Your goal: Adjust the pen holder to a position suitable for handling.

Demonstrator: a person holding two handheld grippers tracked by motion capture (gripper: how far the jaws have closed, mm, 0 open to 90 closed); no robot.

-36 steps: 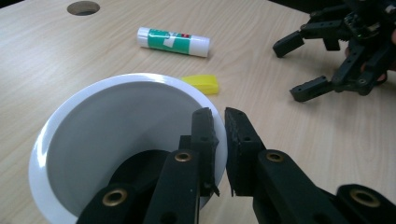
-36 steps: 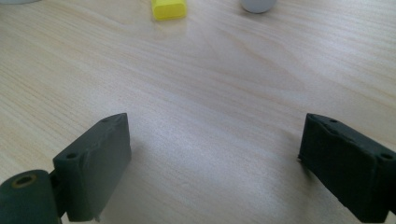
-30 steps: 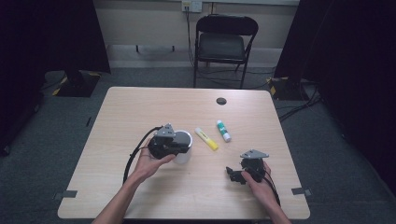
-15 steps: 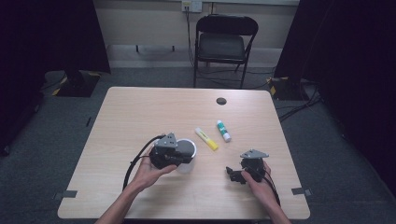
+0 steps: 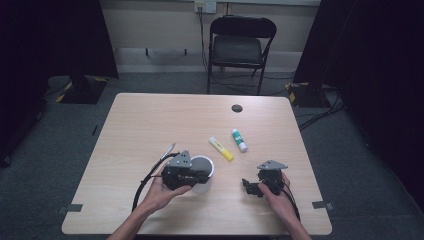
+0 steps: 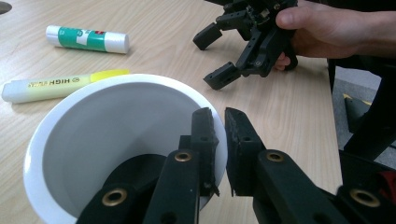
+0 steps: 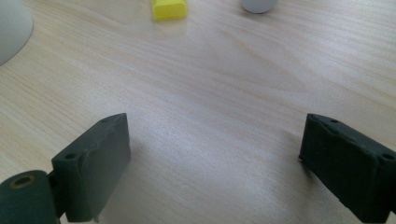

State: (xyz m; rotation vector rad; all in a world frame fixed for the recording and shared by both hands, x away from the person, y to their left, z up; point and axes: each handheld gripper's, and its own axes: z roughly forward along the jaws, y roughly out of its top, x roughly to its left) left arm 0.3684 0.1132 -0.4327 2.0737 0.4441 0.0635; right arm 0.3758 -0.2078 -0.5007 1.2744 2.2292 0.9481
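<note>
High view: a white cup [image 5: 203, 172] is seen standing on the wooden table [image 5: 150, 125], toward 6 o'clock from the table's middle. The left gripper [image 5: 197, 175] is held at the cup's rim. In the left gripper view the jaws are nearly closed, one inside the cup [image 6: 107, 140] and one outside, with the wall pinched between them, though actual contact is hard to confirm. A yellow highlighter [image 5: 221, 148] is laid at about 1 o'clock from the cup, and a glue stick [image 5: 239, 140] just beyond it. The right gripper [image 5: 250, 187] is held low at 3 o'clock from the cup, well apart from it; its jaws are spread wide over bare tabletop, with nothing gripped.
</note>
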